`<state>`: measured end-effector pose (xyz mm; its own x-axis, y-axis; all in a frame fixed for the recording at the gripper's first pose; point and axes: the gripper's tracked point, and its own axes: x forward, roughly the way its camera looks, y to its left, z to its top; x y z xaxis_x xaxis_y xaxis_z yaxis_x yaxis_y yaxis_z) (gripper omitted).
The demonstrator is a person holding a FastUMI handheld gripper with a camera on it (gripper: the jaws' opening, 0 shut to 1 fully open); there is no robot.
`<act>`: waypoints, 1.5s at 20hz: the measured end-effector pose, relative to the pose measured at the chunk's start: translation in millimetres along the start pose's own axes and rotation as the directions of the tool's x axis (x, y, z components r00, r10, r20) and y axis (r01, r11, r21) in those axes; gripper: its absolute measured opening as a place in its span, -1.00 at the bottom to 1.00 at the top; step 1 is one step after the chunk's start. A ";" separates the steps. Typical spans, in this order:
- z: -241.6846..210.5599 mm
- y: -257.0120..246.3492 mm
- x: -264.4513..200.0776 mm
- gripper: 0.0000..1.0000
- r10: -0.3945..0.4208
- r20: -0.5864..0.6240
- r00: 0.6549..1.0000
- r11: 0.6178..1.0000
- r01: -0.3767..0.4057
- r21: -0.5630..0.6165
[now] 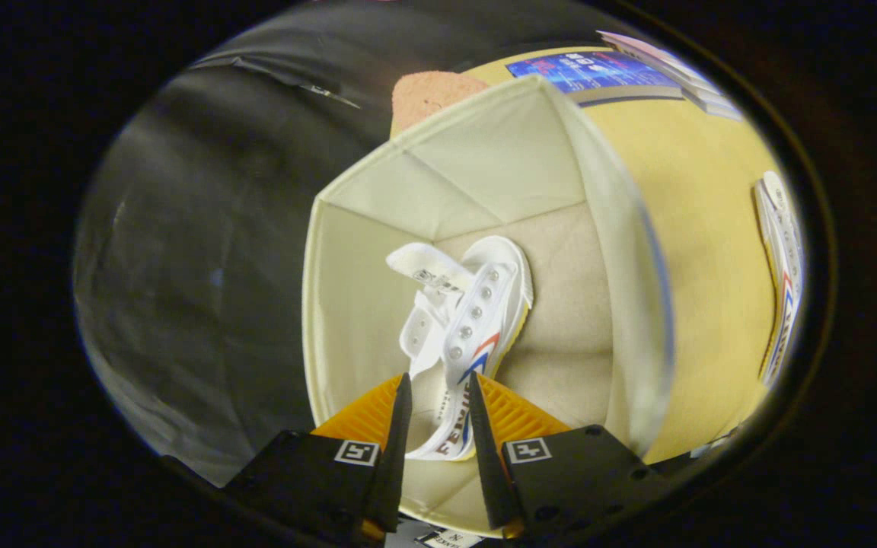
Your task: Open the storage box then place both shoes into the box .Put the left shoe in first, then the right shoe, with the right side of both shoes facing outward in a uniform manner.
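Tool (438, 415) hung over the open box (347, 251), fingers clamped on the heel of the first shoe (476, 320), toe pointing away toward the box floor. Second shoe (782, 281) lay well right on the table (705, 228).

The matt cream fabric storage box (377, 251) holds a white canvas shoe (476, 320) with metal eyelets.
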<state>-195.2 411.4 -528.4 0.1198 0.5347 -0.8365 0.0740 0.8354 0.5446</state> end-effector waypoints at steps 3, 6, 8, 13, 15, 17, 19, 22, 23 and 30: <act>29.6 -0.3 -34.8 -0.08 0.056 0.075 0.996 0.998 -0.057 0.018; 70.3 -16.2 -74.3 -0.08 0.096 0.175 0.980 0.993 -0.106 0.045; 100.1 -43.0 -103.3 -0.07 0.077 0.246 0.966 0.992 -0.098 0.074; 146.0 -148.8 -154.0 -0.07 -0.047 0.364 0.930 0.987 -0.013 0.160; 150.7 -190.4 -168.0 -0.07 -0.103 0.382 0.918 0.981 0.030 0.192; 149.1 -229.1 -178.1 -0.07 -0.155 0.389 0.908 0.973 0.071 0.221; 140.6 -262.9 -185.6 -0.07 -0.202 0.385 0.901 0.963 0.111 0.246; 121.0 -299.1 -189.1 -0.07 -0.246 0.361 0.900 0.948 0.146 0.282; 114.3 -308.4 -187.8 -0.07 -0.258 0.350 0.900 0.944 0.158 0.289; 67.6 -334.6 -173.1 -0.07 -0.327 0.279 0.903 0.935 0.266 0.237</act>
<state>-173.8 30.7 -561.8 0.3606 0.1737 -0.9164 0.3355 0.8926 0.3012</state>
